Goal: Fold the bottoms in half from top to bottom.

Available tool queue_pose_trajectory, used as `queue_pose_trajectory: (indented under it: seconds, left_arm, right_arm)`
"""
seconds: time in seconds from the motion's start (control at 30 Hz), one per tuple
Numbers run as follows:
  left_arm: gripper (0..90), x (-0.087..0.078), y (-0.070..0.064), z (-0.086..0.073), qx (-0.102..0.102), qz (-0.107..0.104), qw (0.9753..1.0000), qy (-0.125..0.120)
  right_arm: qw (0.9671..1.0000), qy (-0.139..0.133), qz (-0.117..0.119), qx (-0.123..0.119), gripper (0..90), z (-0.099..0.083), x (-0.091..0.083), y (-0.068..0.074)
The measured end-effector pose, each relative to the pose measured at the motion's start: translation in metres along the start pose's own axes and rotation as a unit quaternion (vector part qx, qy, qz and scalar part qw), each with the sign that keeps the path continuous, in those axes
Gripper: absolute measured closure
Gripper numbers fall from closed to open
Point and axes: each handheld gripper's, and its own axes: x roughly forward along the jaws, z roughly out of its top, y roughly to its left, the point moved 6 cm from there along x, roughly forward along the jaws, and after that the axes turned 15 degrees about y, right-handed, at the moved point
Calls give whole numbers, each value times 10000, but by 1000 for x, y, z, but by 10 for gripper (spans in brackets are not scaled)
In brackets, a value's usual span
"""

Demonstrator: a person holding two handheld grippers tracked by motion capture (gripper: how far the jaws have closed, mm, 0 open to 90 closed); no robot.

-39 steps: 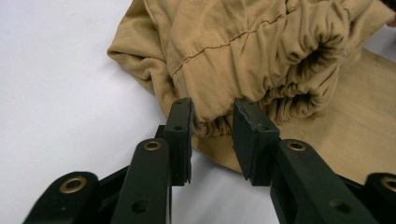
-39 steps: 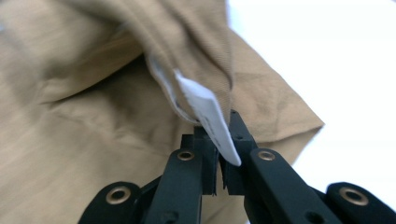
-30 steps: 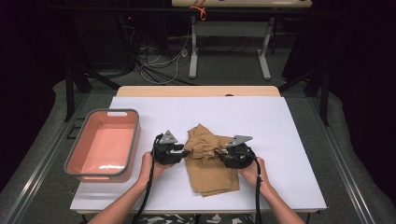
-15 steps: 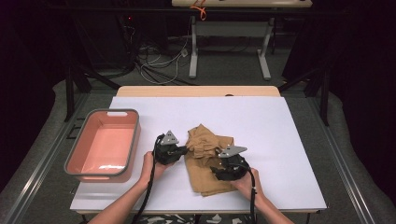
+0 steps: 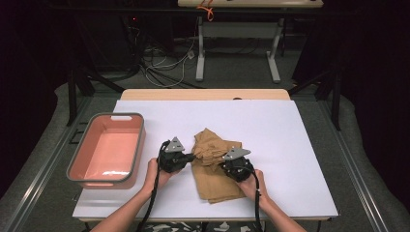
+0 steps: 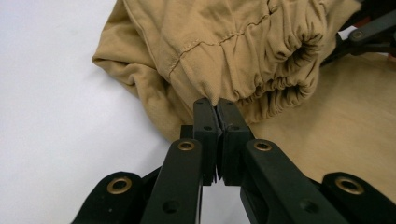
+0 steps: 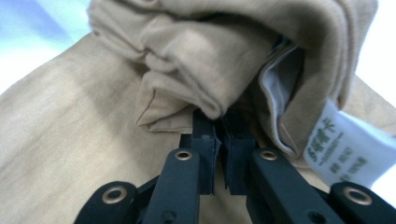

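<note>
A tan garment (image 5: pixel 212 166) lay bunched and partly folded near the middle of a white table (image 5: pixel 290 140), its gathered, elastic-looking edge facing the left gripper (image 5: pixel 186 158). In the left gripper view the garment (image 6: pixel 224 51) sat right at that gripper's (image 6: pixel 216 106) jaws, which were pressed together on a small fold of the gathered hem. The right gripper (image 5: pixel 223 166) met the garment from the other side; in the right gripper view its (image 7: pixel 218 122) jaws were closed on a thick fold of cloth (image 7: pixel 187 88), though shadow made the exact pinch hard to judge. A white care label (image 7: pixel 343 149) hung just beside them. A pink tub (image 5: pixel 87 164) stood well apart at the table's left.
</note>
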Motion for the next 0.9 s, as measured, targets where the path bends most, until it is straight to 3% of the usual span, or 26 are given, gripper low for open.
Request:
queue_pose_trajectory:
  seconds: [0.07,0.17,0.27,0.33,0.4,0.53,0.67,0.9]
  left_arm:
    - [878,-1,-1,0,5,-25,10000,2]
    - [878,-3,-3,0,13,-12,10000,-3]
    - [877,-2,-3,-1,-34,-23,10000,5]
    - [877,-2,-3,-1,-64,-38,10000,39]
    - [876,-3,-4,0,-89,-30,9999,105]
    - [876,-5,-5,1,-153,-38,9995,285]
    - [877,-8,-6,3,-91,-10,9992,398]
    - [878,-13,-16,2,-96,-154,9987,467]
  right_arm:
    - [10000,2,-16,22,784,-1,-4,1]
    - [9996,-31,170,212,569,-3,-11,6]
    - [9990,-25,401,215,414,-4,-13,15]
    - [9989,-18,436,188,399,-3,-11,19]
    - [9991,39,397,118,464,1,-5,24]
    - [9989,68,400,224,664,7,-1,21]
    - [9990,54,417,151,839,11,-3,20]
    - [9994,218,254,-89,869,6,-12,6]
